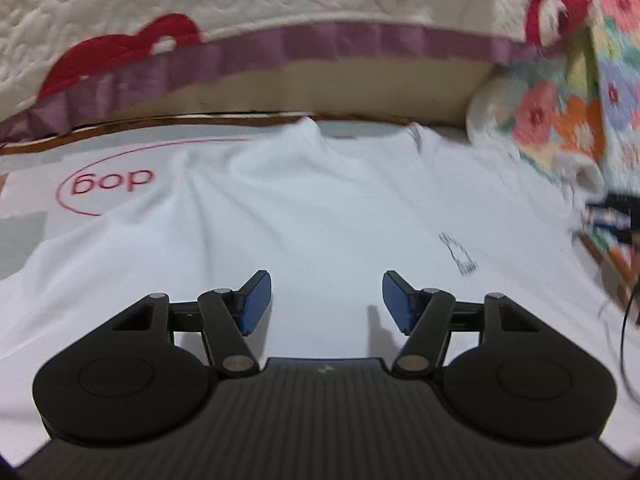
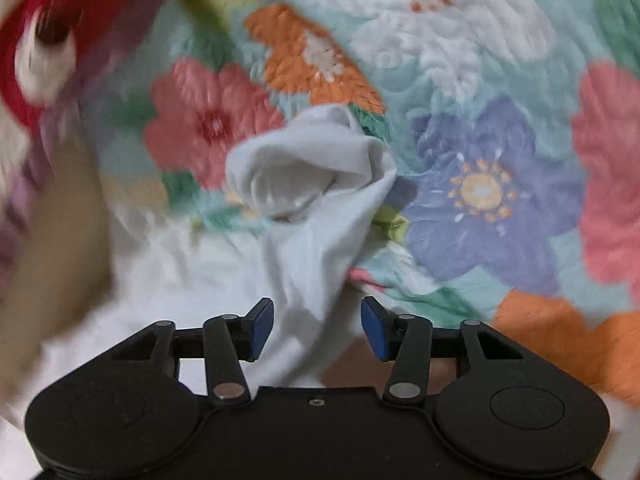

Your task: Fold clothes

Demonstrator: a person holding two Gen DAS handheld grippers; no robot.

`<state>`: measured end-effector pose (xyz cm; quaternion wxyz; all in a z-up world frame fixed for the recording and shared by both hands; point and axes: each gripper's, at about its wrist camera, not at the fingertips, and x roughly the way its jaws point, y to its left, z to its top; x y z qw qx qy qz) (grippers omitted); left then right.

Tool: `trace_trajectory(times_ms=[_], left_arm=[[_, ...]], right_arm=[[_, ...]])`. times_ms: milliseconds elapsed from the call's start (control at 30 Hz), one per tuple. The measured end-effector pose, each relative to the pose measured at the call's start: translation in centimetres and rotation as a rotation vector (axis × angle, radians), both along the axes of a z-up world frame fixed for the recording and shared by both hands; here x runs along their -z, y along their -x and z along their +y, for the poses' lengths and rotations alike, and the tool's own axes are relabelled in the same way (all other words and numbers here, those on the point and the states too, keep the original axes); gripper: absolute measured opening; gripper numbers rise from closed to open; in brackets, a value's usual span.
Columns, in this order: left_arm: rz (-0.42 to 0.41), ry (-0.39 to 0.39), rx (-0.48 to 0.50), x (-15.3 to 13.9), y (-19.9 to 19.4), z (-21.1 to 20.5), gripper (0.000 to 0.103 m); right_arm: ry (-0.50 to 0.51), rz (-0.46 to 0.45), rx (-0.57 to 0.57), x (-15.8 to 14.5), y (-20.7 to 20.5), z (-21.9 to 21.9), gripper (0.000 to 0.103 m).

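Left wrist view: white shirt (image 1: 320, 208) lies flat across centre and lower frame; open room above it. Quilted bed edge (image 1: 248, 52) walls off the top of the frame. Floral quilt (image 1: 560, 112) crowds the upper right; dark cable (image 1: 624, 328) at right edge.

Right wrist view: bunched sleeve (image 2: 308, 168) sits at centre, floral quilt behind, right side unobstructed.

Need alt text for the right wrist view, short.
An open black two-finger gripper with blue pads hovers over a bunched sleeve of a white cotton T-shirt, nothing gripped. The sleeve lies on a quilted floral blanket with pink, orange and purple flowers; the picture is motion-blurred.
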<state>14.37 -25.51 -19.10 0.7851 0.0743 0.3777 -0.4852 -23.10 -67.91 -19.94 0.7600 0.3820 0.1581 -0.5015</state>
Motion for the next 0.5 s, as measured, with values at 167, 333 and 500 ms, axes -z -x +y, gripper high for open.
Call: trace_trajectory(times_ms=[167, 333, 500], left_arm=[[-0.005, 0.031, 0.027, 0.2, 1.8, -2.0, 0.061], [-0.035, -0.008, 0.06, 0.9, 3.3, -2.3, 0.061], [-0.038, -0.016, 0.067, 2.2, 3.5, -1.1, 0.06]], right_arm=[[-0.017, 0.102, 0.013, 1.6, -2.1, -3.2, 0.068], [0.205, 0.33, -0.084, -0.5, -5.7, -4.2, 0.016], [0.457, 0.561, -0.187, -3.6, -6.6, -4.0, 0.009]])
